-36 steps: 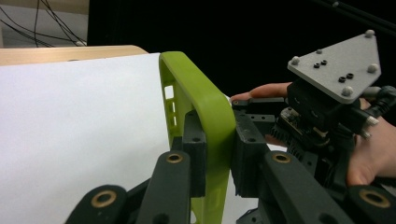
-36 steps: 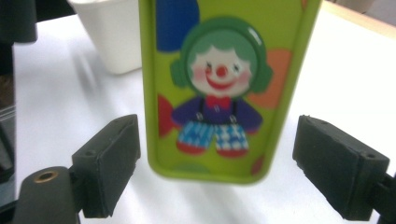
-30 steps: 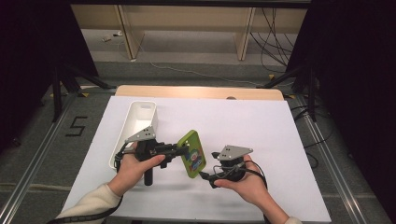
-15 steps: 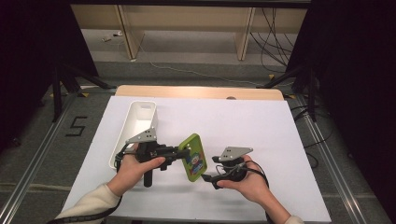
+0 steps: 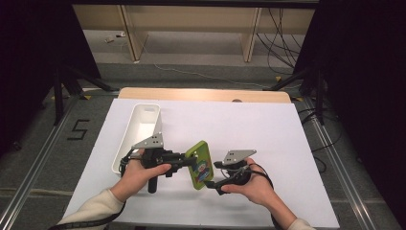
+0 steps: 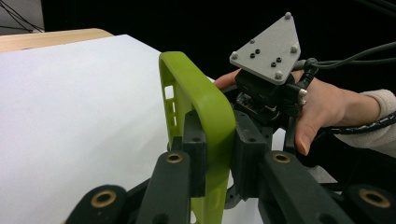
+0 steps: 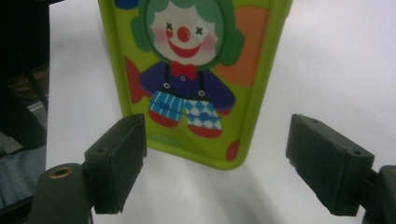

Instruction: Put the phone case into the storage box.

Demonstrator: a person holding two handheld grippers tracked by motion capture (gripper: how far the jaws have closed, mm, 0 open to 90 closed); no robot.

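Note:
A lime-green phone case with a clown picture is held on edge above the white table. My left gripper is shut on its rim, the pads pressing both sides of the green edge. My right gripper sits at the case's lower right end. Its jaws have just been opening and stand open. The case's bottom end lies just ahead of the gap, and neither pad presses on it.
A long white bin stands on the table's left side, behind my left hand. White sheeting covers the tabletop, with a wooden strip at the far edge. Dark stands and cables flank the table.
The right gripper has shifted slightly toward the case's lower end. The left gripper and the case have stayed in place.

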